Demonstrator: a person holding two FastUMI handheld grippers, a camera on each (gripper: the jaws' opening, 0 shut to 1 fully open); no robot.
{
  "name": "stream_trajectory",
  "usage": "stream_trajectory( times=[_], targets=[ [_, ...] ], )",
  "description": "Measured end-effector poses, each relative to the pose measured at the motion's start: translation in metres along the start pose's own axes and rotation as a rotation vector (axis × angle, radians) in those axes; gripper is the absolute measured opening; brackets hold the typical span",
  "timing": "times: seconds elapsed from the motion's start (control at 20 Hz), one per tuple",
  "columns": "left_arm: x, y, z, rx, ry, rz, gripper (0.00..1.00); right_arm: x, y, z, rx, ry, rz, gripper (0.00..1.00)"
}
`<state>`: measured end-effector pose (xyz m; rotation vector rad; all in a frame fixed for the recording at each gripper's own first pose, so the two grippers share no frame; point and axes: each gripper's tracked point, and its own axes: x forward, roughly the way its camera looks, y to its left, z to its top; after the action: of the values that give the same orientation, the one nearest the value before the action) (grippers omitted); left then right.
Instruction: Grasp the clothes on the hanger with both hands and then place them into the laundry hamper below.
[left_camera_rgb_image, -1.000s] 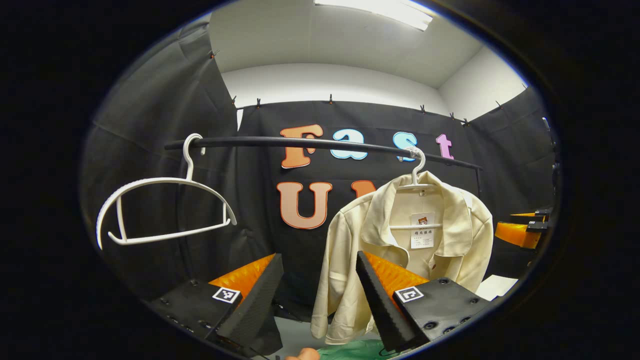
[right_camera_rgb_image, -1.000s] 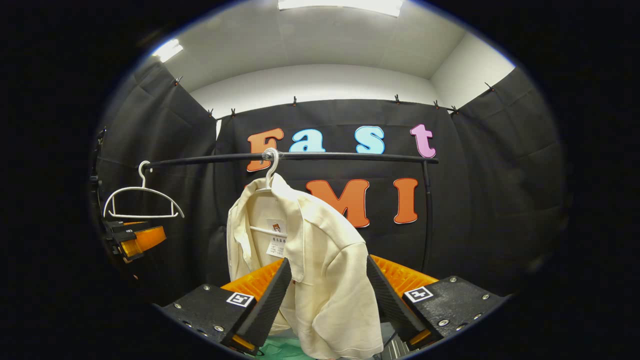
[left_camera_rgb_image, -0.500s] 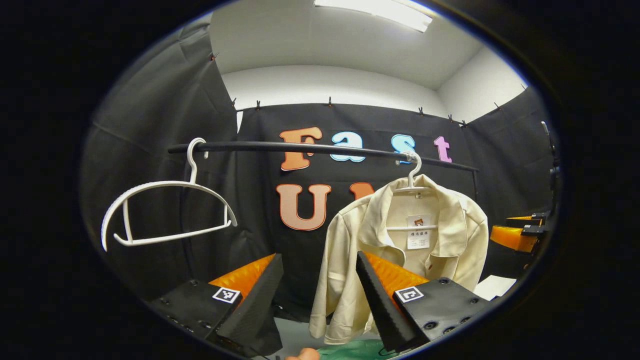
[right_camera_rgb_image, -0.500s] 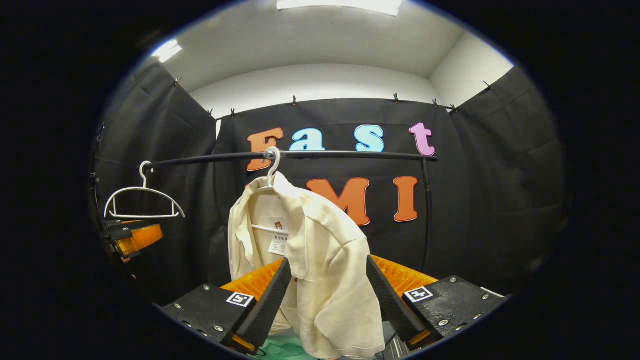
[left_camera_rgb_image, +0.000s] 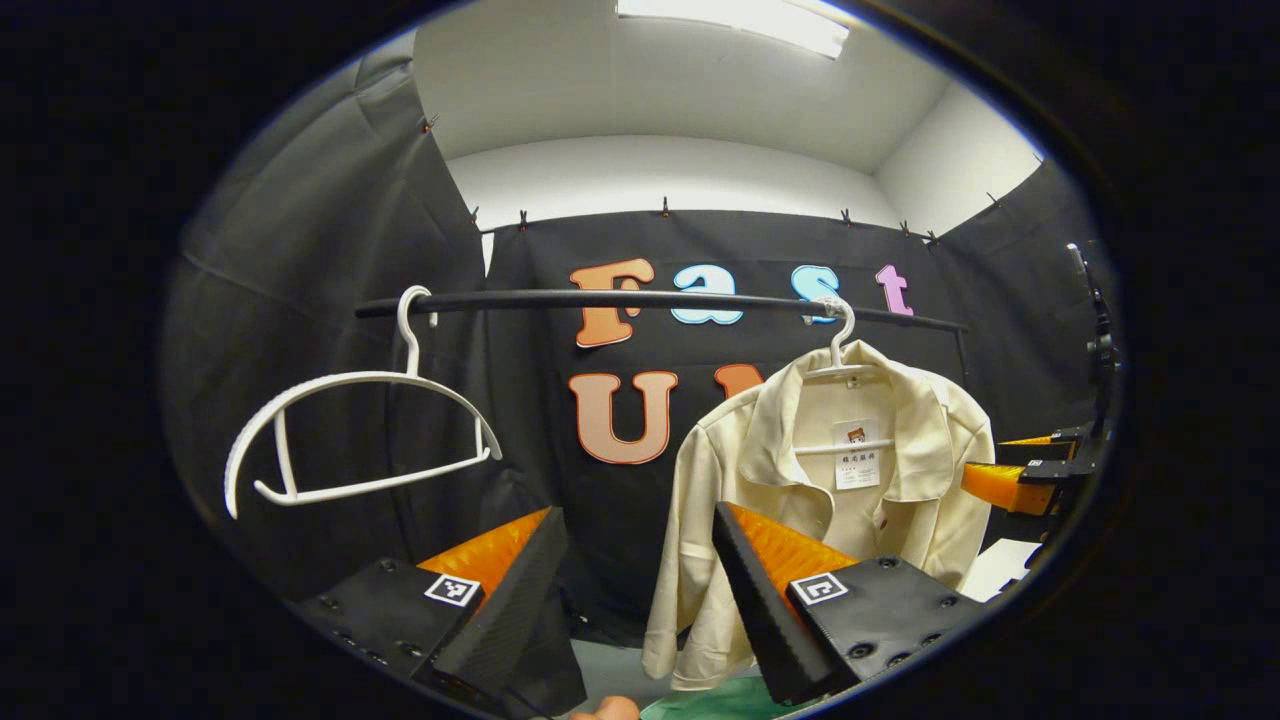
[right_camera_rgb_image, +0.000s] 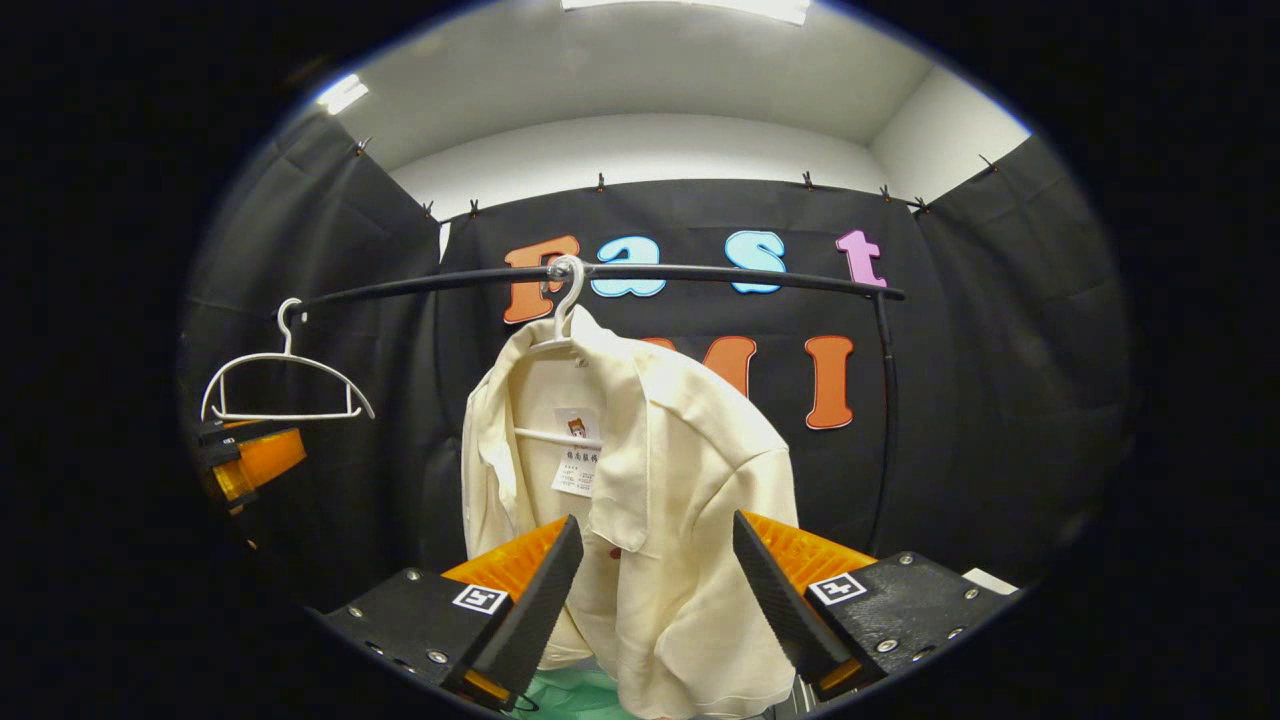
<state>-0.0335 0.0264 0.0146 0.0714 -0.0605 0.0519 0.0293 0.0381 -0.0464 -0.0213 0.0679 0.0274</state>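
A cream short-sleeved shirt (left_camera_rgb_image: 800, 470) (right_camera_rgb_image: 650, 470) hangs on a white hanger (left_camera_rgb_image: 842, 345) (right_camera_rgb_image: 566, 300) from a black rail (left_camera_rgb_image: 620, 298) (right_camera_rgb_image: 700, 275). My left gripper (left_camera_rgb_image: 640, 570) is open, below and left of the shirt, with its right finger in front of the shirt's lower edge. My right gripper (right_camera_rgb_image: 650, 590) is open, its fingers either side of the shirt's near sleeve and apart from it. Green hamber fabric, the laundry hamper (left_camera_rgb_image: 720, 702) (right_camera_rgb_image: 570, 695), shows at the bottom under the shirt. The right gripper (left_camera_rgb_image: 1030, 475) also shows at the far right of the left gripper view, the left gripper (right_camera_rgb_image: 245, 460) at the left of the right gripper view.
An empty white hanger (left_camera_rgb_image: 350, 430) (right_camera_rgb_image: 285, 385) hangs at the rail's left end. The rail's upright post (right_camera_rgb_image: 885, 400) stands to the right. Black cloth walls close in on all sides. A fingertip (left_camera_rgb_image: 605, 708) shows at the bottom edge.
Both grippers have moved a little closer to the shirt; the right one has risen, so the shirt looms larger between its fingers. Both stay open.
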Motion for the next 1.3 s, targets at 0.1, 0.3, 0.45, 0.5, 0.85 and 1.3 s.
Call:
stream_trajectory(
  times=[0.1, 0.3, 0.45, 0.5, 0.85, 1.3],
  targets=[
    [-0.002, -0.003, -0.002, -0.006, 0.008, -0.014, 0.97, 0.011, 0.005, -0.008, 0.009, 0.011, 0.004, 0.93],
    [-0.003, -0.003, -0.003, 0.0, 0.007, -0.021, 0.97, 0.032, 0.012, -0.023, 0.008, 0.026, -0.005, 0.93],
    [-0.001, -0.001, -0.009, -0.003, 0.018, -0.022, 0.97, 0.048, 0.013, -0.03, 0.024, 0.034, -0.021, 0.94],
    [0.0, 0.0, -0.01, -0.006, 0.022, -0.019, 0.97, 0.053, 0.011, -0.03, 0.023, 0.029, -0.033, 0.93],
    [0.005, 0.004, -0.019, -0.009, 0.043, -0.016, 0.97, 0.088, 0.006, -0.037, 0.015, 0.027, -0.079, 0.93],
    [0.008, -0.006, -0.02, -0.013, 0.043, -0.029, 0.97, 0.106, -0.005, -0.053, 0.071, 0.052, -0.04, 0.63]
  ],
)
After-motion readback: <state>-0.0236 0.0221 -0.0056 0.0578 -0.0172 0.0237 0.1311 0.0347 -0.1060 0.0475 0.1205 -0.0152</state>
